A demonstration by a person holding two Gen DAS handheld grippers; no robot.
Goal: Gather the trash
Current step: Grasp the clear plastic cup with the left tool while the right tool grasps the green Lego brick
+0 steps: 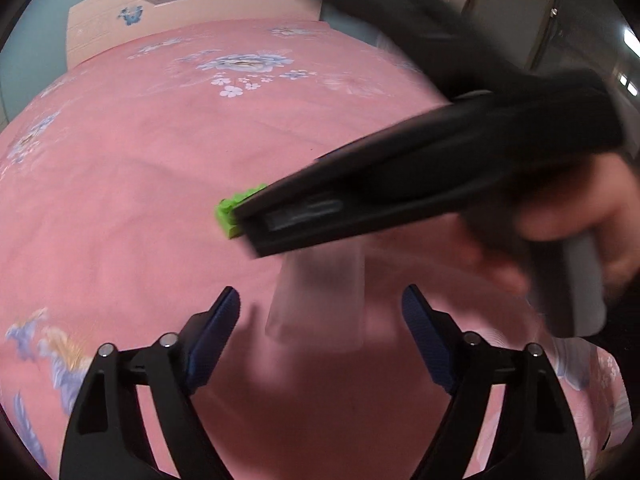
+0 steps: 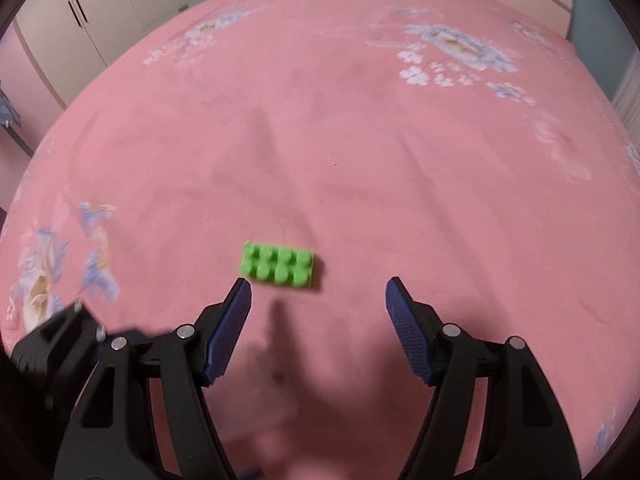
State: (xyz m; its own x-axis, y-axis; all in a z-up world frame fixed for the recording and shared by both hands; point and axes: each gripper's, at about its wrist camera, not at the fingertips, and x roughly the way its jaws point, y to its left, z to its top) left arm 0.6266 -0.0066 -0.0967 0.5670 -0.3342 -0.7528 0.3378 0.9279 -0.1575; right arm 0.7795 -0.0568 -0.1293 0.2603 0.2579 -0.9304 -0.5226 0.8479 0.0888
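Observation:
A green studded toy brick (image 2: 280,267) lies on the pink flowered bedspread (image 2: 320,140). My right gripper (image 2: 318,294) is open and empty, its blue pads (image 2: 234,320) just short of the brick. In the left wrist view the right gripper's black body crosses from the right and hides most of the brick (image 1: 230,210). My left gripper (image 1: 320,308) is open. A blurred clear plastic piece (image 1: 320,300) lies between its fingers, under the right gripper; I cannot tell whether it touches them.
The bed's pale headboard (image 1: 180,4) stands at the far end. White wardrobe doors (image 2: 100,12) stand to the left of the bed in the right wrist view. A hand (image 1: 580,232) holds the right gripper's handle.

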